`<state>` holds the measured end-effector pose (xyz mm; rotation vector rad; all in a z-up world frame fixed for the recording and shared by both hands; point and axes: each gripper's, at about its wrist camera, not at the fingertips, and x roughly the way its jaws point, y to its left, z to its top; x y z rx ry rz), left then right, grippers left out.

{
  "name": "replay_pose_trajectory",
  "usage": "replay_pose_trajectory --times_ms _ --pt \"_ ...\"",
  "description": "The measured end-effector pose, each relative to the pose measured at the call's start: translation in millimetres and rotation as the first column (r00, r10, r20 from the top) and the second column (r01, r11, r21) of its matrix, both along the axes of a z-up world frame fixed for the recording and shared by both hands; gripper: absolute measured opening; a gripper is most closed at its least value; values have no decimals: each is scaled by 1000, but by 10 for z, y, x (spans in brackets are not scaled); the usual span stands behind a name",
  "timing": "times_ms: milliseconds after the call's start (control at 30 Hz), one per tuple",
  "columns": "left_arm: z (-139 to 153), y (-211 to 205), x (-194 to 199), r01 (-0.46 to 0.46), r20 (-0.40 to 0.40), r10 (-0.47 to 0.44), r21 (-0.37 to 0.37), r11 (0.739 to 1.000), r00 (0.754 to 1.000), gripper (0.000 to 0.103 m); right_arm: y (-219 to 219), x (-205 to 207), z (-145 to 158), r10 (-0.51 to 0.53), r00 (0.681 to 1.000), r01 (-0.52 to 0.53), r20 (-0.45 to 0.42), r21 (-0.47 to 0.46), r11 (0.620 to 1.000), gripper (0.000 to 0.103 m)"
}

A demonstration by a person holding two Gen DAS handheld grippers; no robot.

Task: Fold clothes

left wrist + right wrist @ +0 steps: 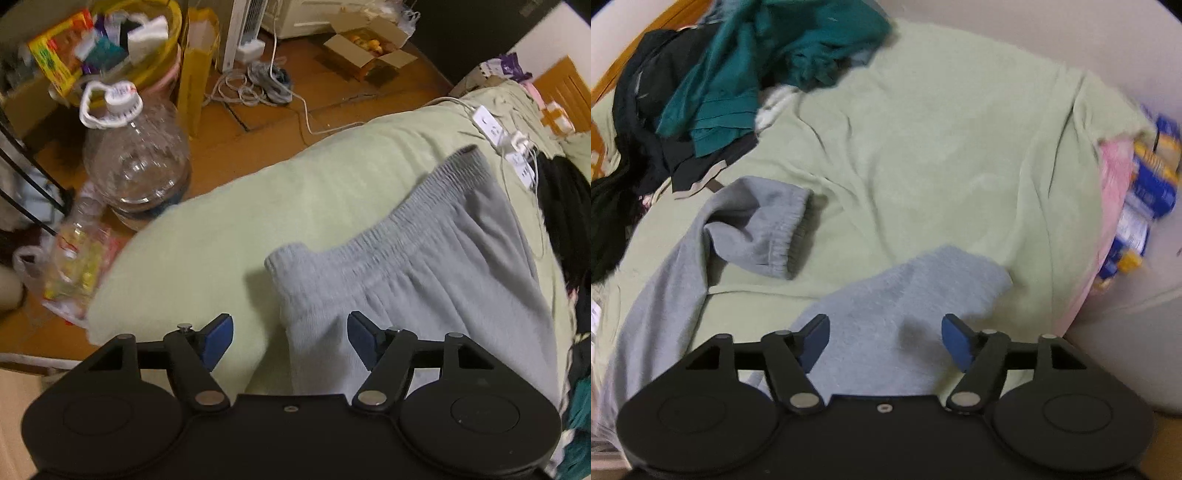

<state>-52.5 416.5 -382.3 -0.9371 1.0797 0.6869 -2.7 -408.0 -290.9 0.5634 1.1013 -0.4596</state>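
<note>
1. While the grey sweatpants lie spread on the green bed, the left claw hovers agape over their waistband corner.
2. The right claw gapes, empty, above a leg cuff.
3. Judged step: pre-grasp; next, both should pinch fabric.

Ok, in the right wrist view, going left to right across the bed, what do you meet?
Black garment → teal garment → cuffed leg of the grey sweatpants → bare green bedsheet → pink fabric at the bed's edge → blue-and-yellow packages.
</note>
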Motion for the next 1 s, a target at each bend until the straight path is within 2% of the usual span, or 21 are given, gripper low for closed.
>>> replay_pose_trajectory --times_ms 67,100,133,167,300,433,567,667,867,1000 --pt "-138 53 56 -3 8 4 -60 998 1000 70 106 3 104 2 1000 -2 -12 -18 1000 70" --pt "-188 77 99 6 5 -5 -84 996 1000 64 194 4 173 2 1000 -3 -17 -32 999 70" --pt "-216 90 147 25 0 -25 -94 995 1000 55 255 6 210 11 1000 -11 -16 -29 1000 70" --pt "-212 89 205 61 -7 -62 -86 994 998 30 309 13 230 24 1000 -24 -18 -30 999 70" --pt "-113 58 393 226 -61 -226 -18 974 972 18 570 15 328 90 996 -91 -23 -50 995 70" --pt "132 123 393 263 -32 -263 -8 965 964 17 629 -87 331 40 999 -40 3 -17 999 70" --pt "442 131 297 348 5 -348 33 937 937 17 640 -169 266 -5 1000 5 5 1 1000 70" --pt "384 118 195 385 3 -386 60 921 923 18 664 -214 206 -25 1000 25 -4 0 1000 70" --pt "-152 115 60 427 -76 -421 92 900 904 26 728 -230 276 4 999 -7 -43 -51 999 70" --pt "-355 136 91 423 -105 -414 75 903 904 28 706 -273 391 4 999 -8 -50 -89 996 71"
